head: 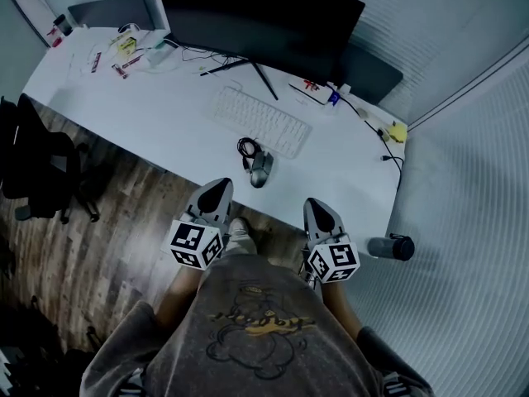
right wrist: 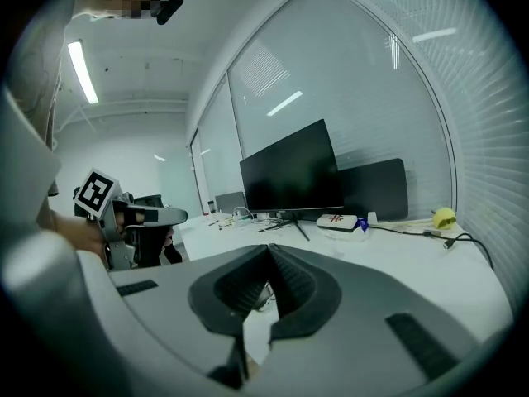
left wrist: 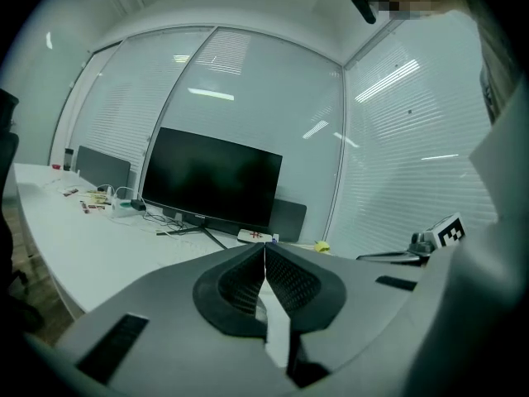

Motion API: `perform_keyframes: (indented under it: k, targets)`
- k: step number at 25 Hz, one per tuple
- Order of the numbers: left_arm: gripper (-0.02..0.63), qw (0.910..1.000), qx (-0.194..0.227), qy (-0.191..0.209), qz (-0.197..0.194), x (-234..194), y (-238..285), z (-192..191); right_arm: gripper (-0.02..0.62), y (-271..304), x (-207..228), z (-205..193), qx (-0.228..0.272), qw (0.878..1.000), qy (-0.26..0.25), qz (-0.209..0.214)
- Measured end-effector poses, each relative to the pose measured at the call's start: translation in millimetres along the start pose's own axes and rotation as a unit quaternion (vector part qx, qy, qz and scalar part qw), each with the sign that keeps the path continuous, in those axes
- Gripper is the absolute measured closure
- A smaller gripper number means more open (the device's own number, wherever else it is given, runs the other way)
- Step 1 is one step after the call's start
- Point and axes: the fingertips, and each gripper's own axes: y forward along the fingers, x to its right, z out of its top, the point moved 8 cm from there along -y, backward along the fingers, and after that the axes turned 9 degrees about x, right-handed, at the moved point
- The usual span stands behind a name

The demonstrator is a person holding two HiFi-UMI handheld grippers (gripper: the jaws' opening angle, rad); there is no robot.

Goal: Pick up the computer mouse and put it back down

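Left claw (head: 215,195) and right claw (head: 320,216), both clenched & empty, hang short of the surface (head: 165,122) edge; mouse (head: 259,170) sits on it ahead & betw. them, long axis running roughly fwd, prob. nearer the left claw.

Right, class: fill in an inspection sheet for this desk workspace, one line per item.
Surface: white desk, mostly bare.
Job's things: computer mouse on the desk before the keyboard, untouched.
Clutter: papers and small items at far left corner; yellow object at right end.
Grippers: left gripper and right gripper shut, empty, clear of the mouse.
Cables: coiled cable beside the mouse; black cable at right end.
Surroundings: monitor, office chair, wooden floor, bottle.
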Motion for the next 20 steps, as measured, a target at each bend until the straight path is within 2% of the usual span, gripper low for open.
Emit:
perform_keyframes:
  k: [10, 20]
  targets:
    - [0.586, 0.9993, -0.006, 0.004, -0.038, -63, 61, 21, 0.589, 74, 5, 19, 0.009, 0.999, -0.011, -0.037]
    - [0.586, 0.9985, -0.002, 0.003, -0.054, -64, 93, 32, 0.589, 84, 17, 32, 0.021, 0.998, -0.009, -0.058]
